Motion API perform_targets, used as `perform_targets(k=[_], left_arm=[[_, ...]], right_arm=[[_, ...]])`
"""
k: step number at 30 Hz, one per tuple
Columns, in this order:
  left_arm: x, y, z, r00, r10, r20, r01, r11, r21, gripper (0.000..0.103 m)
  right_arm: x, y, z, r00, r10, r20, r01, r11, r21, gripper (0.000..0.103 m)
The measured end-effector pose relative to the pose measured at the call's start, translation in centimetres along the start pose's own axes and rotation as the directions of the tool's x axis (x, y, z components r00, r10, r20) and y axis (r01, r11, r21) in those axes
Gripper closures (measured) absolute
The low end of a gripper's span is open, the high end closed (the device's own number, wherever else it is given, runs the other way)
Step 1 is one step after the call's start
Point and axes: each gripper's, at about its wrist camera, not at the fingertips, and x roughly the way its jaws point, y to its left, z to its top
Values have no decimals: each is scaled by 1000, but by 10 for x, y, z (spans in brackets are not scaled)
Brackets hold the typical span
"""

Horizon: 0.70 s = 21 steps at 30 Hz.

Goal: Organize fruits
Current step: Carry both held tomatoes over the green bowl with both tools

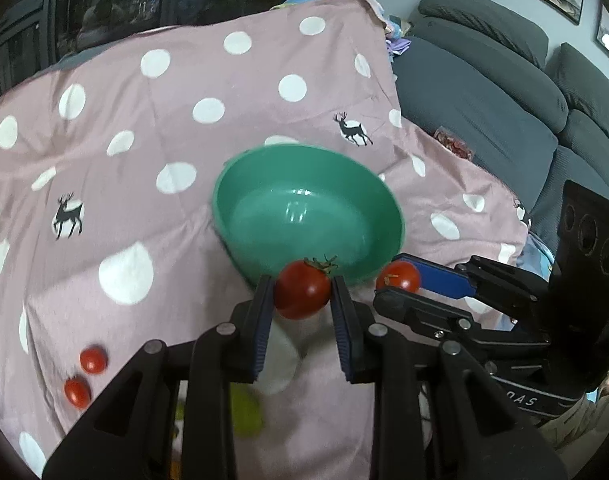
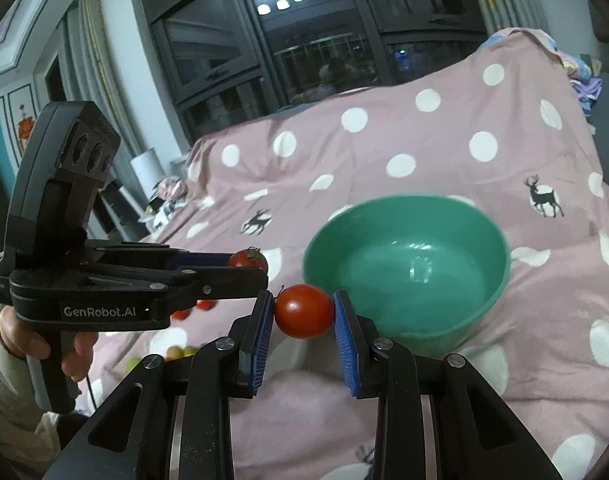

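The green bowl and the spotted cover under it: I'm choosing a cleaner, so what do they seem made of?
The green bowl looks like glossy moulded plastic or melamine: uniform colour, thin rim, bright window-like reflections on its inner floor. The pink dotted cover looks like matte woven fabric, probably cotton-type bedding: soft creases, printed deer, no shine. Neither material is certain from looks alone.

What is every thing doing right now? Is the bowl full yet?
Bowl: upright, empty.
Left gripper: shut on a tomato.
Right gripper: shut on another tomato.
Two small tomatoes: loose on the cloth, beside each other.
Green fruit: on the cloth, blurred, partly hidden by the left gripper.
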Motion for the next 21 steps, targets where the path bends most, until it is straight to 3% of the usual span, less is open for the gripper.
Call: perform_targets(k=[6, 21], left_arm=[[20, -5, 11, 1000, -6, 1, 6, 1000, 9, 75], [74, -6, 18, 998, 27, -63, -25, 999, 29, 75]], right_arm=[[10, -19, 7, 999, -40, 9, 40, 999, 27, 70], [41, -50, 1, 991, -119, -60, 121, 991, 48, 70]])
